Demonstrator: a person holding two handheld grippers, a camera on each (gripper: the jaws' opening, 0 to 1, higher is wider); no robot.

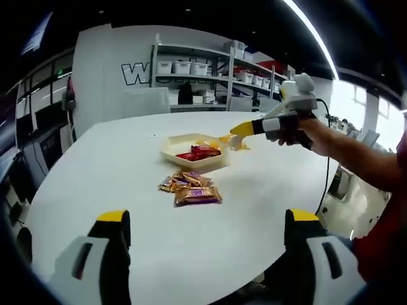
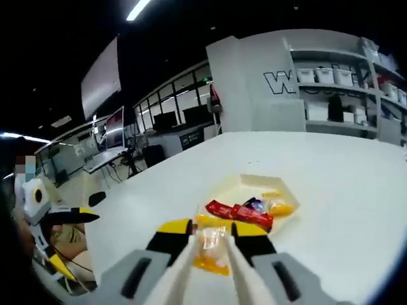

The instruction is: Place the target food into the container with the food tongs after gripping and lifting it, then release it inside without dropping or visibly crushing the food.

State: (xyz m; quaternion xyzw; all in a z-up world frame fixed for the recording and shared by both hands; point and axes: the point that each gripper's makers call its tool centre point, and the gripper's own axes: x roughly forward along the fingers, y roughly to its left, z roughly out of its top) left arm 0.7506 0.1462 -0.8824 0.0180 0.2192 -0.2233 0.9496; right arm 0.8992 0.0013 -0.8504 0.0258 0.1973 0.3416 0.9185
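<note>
Tongs (image 2: 210, 254) in the right gripper (image 2: 213, 236) were pinched on a yellow snack packet (image 2: 213, 251), held just over the tray (image 2: 254, 185) rim; release was best eased gently, further inside.

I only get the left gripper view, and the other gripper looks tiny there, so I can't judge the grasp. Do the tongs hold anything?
Observer: Yes. In the right gripper view, the tongs pinch a yellow packet between their tips.
Operator: Is it crushed?
Observer: It doesn't look visibly squashed, though the picture is blurry.
Operator: Is it over the tray yet?
Observer: It is at the near edge of the tray, just short of the red packets.
Operator: What else is in there?
Observer: A dark packet and another yellow one.
</note>
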